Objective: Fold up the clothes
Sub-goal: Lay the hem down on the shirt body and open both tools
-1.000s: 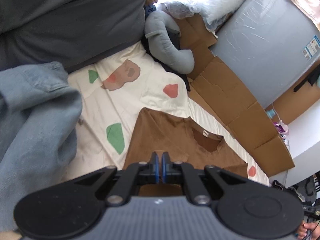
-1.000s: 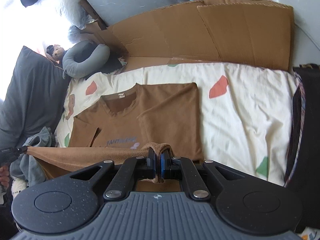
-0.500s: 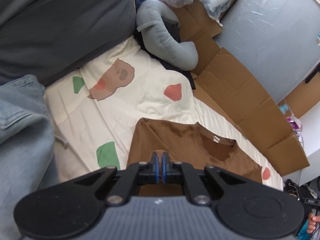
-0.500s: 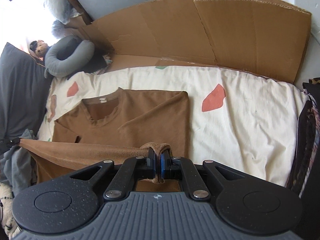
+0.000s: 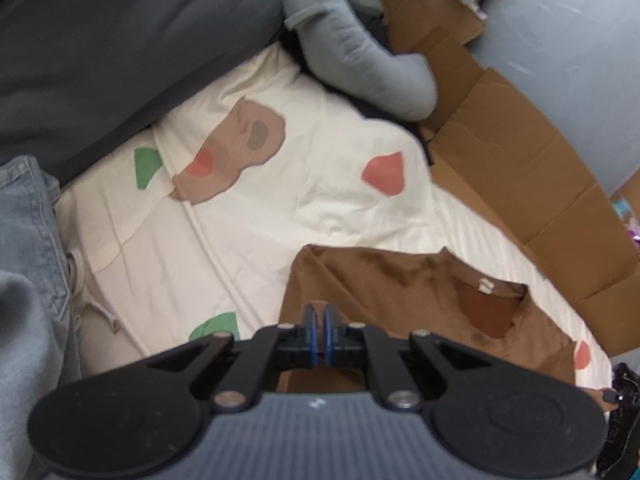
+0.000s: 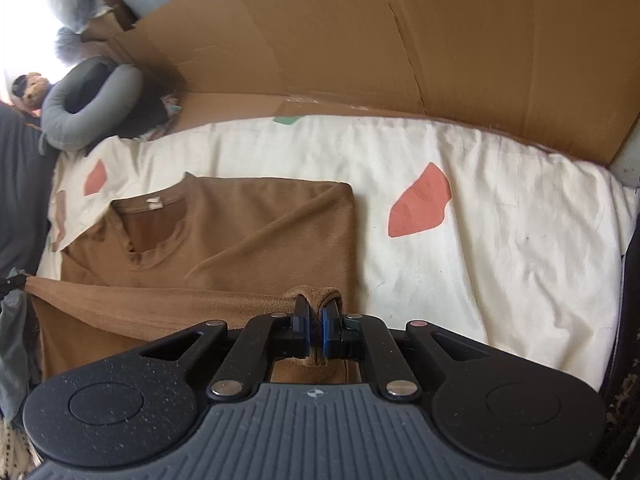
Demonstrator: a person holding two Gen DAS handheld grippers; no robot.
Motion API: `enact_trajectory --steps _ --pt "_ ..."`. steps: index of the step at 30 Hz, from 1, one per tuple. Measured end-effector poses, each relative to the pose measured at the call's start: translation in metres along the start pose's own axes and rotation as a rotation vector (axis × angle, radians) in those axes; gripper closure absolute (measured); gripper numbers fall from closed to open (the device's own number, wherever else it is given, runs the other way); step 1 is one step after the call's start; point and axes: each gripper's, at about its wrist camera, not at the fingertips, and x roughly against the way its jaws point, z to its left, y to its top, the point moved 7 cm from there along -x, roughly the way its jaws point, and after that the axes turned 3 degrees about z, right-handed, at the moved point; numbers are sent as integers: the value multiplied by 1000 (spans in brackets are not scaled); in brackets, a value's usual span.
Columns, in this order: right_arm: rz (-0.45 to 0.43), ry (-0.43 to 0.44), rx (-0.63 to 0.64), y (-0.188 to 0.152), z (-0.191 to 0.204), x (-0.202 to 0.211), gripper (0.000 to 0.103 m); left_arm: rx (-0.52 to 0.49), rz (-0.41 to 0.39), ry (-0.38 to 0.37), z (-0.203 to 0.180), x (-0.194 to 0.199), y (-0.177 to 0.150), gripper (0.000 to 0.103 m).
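A brown T-shirt [image 6: 248, 236] lies on the cream bedsheet [image 6: 500, 248], collar toward the far side and one sleeve folded in. Its lower hem [image 6: 160, 300] is lifted and stretched taut across the shirt between both grippers. My right gripper [image 6: 316, 312] is shut on the hem's right corner, brown fabric bunched over its blue pads. In the left wrist view the brown T-shirt [image 5: 380, 276] shows its collar and label, and my left gripper [image 5: 319, 314] is shut on a fold of the hem, just over the shirt's near left edge.
Flattened cardboard [image 6: 360, 48] lines the far side of the bed. A grey neck pillow [image 5: 356, 52] and a dark grey cushion [image 5: 120, 40] lie near the head end. Blue denim [image 5: 28, 240] is heaped at the left. Dark fabric [image 6: 628, 300] borders the right.
Both grippers have moved forward and down over the shirt, carrying the lifted hem toward the collar. The hem now covers the printed chest text.
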Motion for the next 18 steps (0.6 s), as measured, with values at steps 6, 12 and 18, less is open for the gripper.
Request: enact_trajectory --steps 6,12,18 --pt "22 -24 -38 1 -5 1 69 8 -3 18 5 13 -2 83" --pt "23 -32 -11 -13 1 29 63 -4 4 32 6 42 -12 66" --pt "9 -31 65 -19 14 71 55 -80 29 36 -10 76 -24 49"
